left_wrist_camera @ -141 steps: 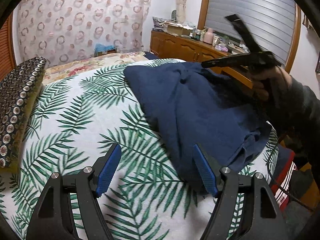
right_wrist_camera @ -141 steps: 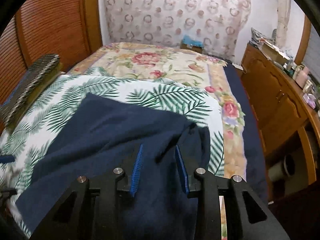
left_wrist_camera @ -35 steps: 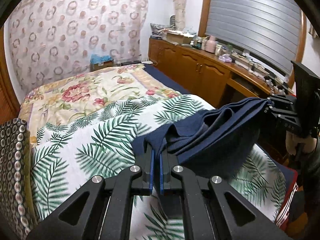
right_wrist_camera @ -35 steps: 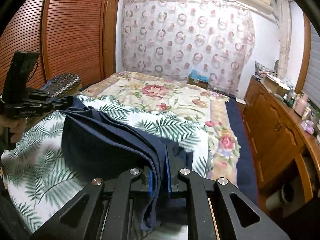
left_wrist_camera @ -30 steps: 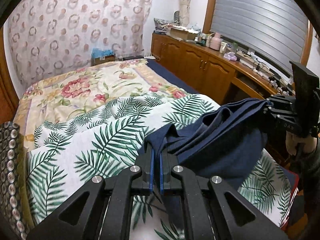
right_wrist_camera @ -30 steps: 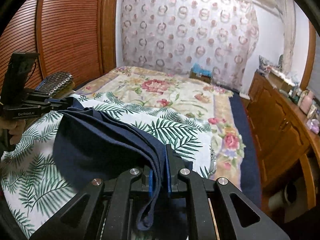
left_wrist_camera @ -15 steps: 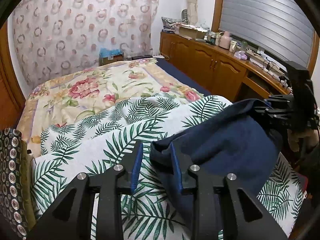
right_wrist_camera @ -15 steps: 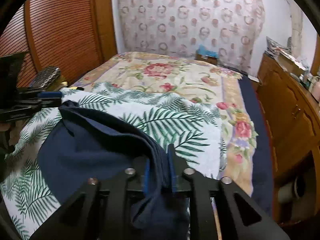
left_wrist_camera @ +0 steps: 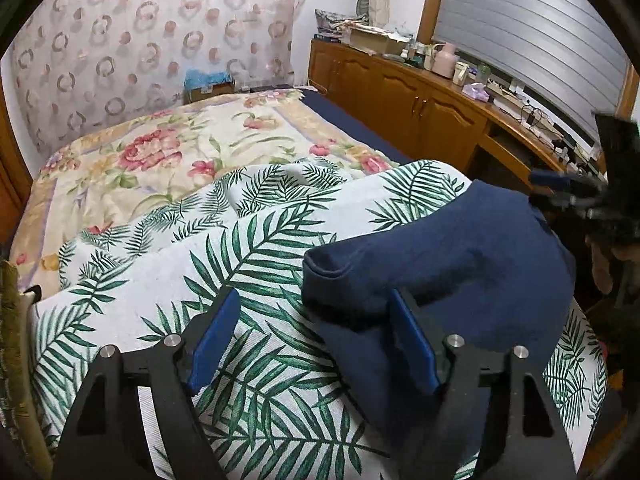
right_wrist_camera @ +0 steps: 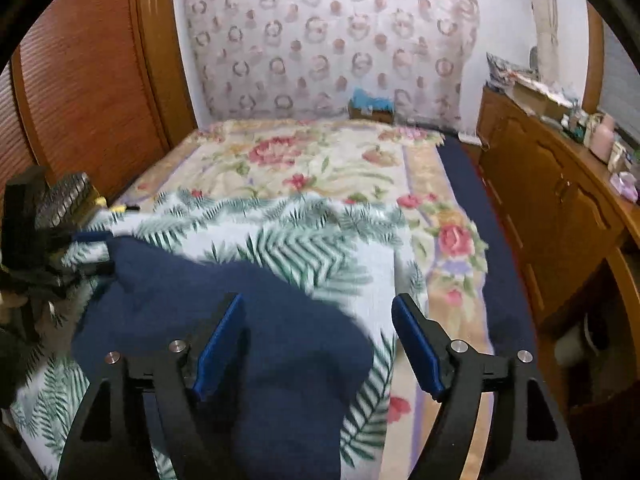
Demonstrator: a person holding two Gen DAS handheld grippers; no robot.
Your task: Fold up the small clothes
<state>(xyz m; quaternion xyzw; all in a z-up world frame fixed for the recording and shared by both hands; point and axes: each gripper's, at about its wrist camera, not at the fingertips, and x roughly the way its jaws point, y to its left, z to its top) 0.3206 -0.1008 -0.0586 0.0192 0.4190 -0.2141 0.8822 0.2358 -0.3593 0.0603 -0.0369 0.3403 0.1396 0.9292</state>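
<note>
No legible writing or brand in either view. Left gripper: jaws wide apart, having just been opening; the near left corner of the navy garment lies between them, unclamped, its cloth against the right pad. Right gripper: jaws likewise apart, just opened, garment lying loose below and between them. Garment sits on the palm-leaf sheet at the near end of the bed, folded over itself into a thick rounded bundle with a hemmed edge at left. Floral bedspread beyond; wooden cabinet along the right, cluttered with a pink jug and boxes. Patterned curtain at far wall.
</note>
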